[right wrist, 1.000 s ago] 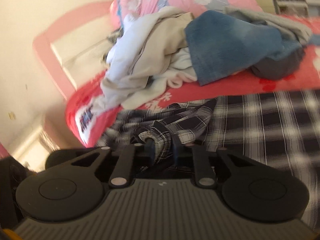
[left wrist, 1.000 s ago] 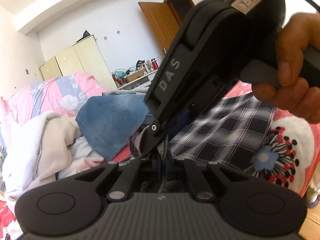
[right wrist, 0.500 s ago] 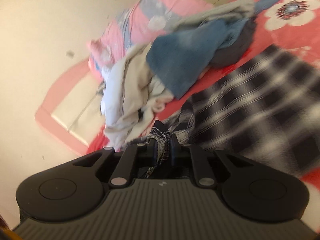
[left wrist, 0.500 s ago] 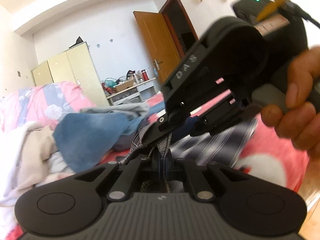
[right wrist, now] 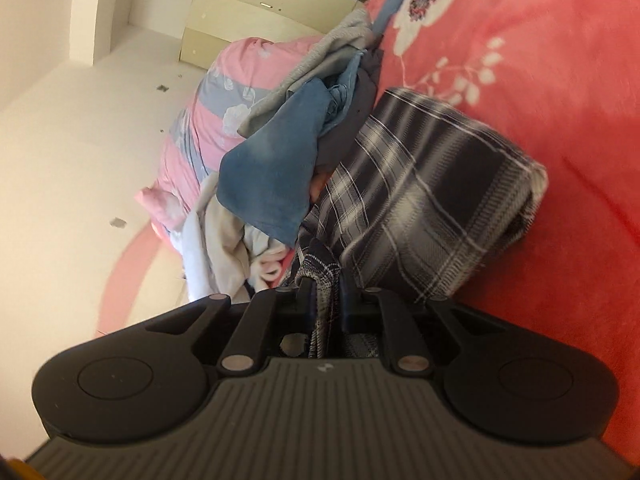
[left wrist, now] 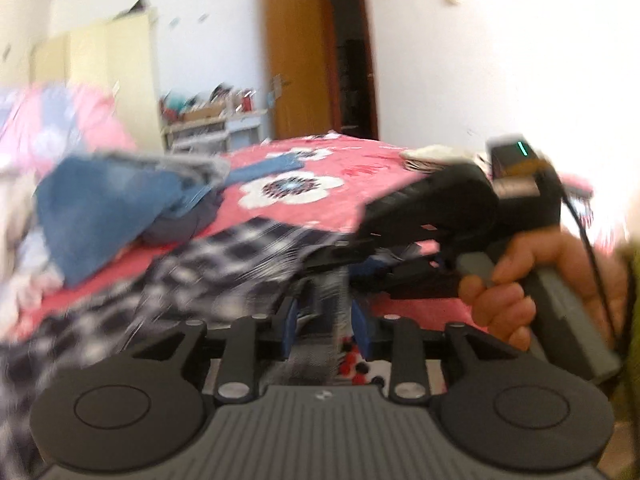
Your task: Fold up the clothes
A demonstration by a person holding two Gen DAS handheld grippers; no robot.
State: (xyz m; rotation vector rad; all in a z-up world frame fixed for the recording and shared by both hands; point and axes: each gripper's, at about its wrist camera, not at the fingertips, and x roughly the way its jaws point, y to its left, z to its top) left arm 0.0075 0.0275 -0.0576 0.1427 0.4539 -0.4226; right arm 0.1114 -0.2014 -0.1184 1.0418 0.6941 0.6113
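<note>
Both tongs, left [left wrist: 324, 312] and right [right wrist: 325, 300], pinch plaid shirt [right wrist: 420, 200].

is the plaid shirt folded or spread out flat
Partly folded: the plaid shirt is doubled over with a rounded fold edge, one end pinched in the right tongs.

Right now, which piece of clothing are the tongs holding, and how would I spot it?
Start at the big red bed cover with white flowers. Beside the heap of clothes near the pillow end lies the plaid shirt, and both tongs pinch its edge. It is the only checked piece, dark with white lines; the blue jeans next to it are plain.
</note>
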